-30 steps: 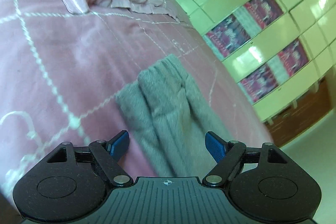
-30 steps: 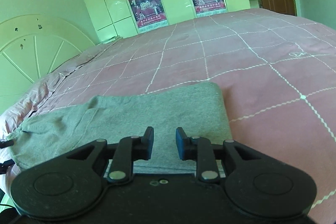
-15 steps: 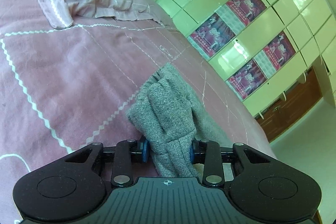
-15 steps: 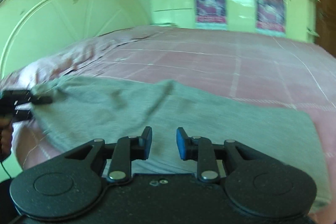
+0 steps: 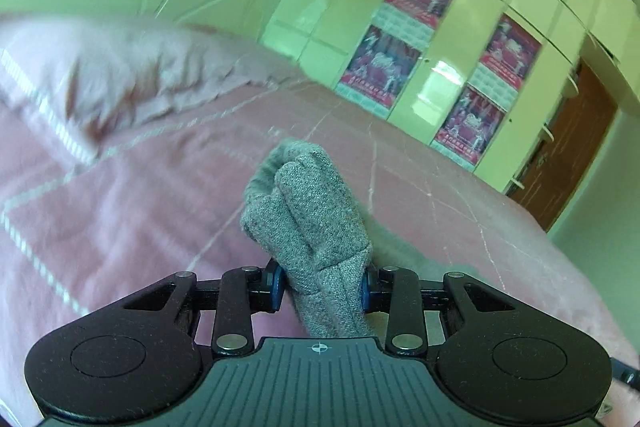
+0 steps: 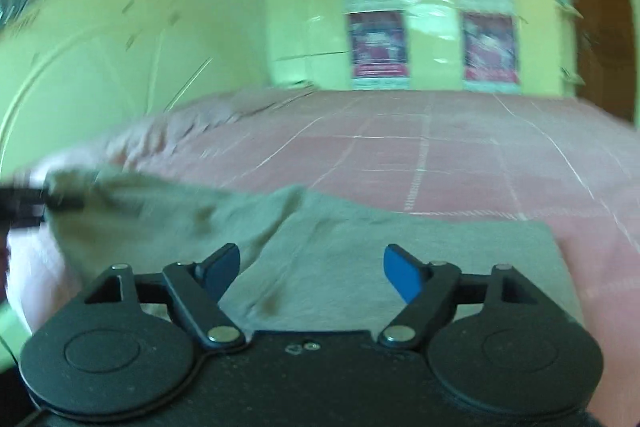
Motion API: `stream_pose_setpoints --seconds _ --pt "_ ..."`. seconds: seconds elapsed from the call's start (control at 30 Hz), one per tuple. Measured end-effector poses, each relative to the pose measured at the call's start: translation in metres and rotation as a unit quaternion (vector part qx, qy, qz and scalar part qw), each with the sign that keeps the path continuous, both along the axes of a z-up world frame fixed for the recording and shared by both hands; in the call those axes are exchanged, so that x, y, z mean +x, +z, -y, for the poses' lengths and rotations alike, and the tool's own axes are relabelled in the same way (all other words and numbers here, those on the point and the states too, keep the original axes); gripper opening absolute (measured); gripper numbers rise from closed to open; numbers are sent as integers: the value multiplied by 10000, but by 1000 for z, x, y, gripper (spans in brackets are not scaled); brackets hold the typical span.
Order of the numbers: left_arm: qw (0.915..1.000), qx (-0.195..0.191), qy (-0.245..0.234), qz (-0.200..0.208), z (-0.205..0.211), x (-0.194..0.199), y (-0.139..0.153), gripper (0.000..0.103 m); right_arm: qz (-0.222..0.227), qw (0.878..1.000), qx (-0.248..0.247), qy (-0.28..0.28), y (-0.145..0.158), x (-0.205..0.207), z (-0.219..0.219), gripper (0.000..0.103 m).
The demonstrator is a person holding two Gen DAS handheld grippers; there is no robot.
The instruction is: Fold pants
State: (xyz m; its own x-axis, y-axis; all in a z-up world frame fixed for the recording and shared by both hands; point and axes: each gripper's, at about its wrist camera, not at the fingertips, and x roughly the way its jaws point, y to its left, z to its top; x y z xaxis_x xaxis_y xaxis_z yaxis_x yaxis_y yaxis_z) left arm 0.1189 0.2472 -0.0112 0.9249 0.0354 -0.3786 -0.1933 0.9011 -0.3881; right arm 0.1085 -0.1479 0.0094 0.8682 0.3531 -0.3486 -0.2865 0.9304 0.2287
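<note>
The grey pants (image 6: 380,267) lie across the near side of a pink bed. My left gripper (image 5: 322,285) is shut on a bunched end of the pants (image 5: 304,215) and holds it raised above the bedspread. That gripper also shows in the right wrist view (image 6: 24,199) at the far left, pulling the cloth's corner up. My right gripper (image 6: 312,273) is open, with its blue fingertips (image 6: 402,273) spread just above the flat part of the pants.
The pink checked bedspread (image 6: 440,155) stretches away to a green wardrobe with red posters (image 6: 374,3). A pink pillow (image 5: 120,75) lies at the left by the headboard (image 6: 80,67). A brown door (image 5: 568,155) stands at the right.
My left gripper closed on the bunched end of the pants and lifted it. My right gripper opened from nearly shut and swung left over the pants.
</note>
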Motion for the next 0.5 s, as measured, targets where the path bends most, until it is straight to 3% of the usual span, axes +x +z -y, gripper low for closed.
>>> stream_pose_setpoints --seconds 0.17,0.3,0.43,0.5 --pt "9930 833 -670 505 79 17 72 34 -255 9879 1154 -1000 -4 7 85 70" --pt "9825 973 -1429 693 162 38 106 34 -239 9716 1830 -1481 -13 -3 132 70" --pt "9691 858 -2211 683 269 65 105 36 -281 9378 2770 -2075 -30 -16 175 69" --pt "9550 910 -2804 314 330 79 85 61 -249 9287 3012 -2148 -38 -19 193 69"
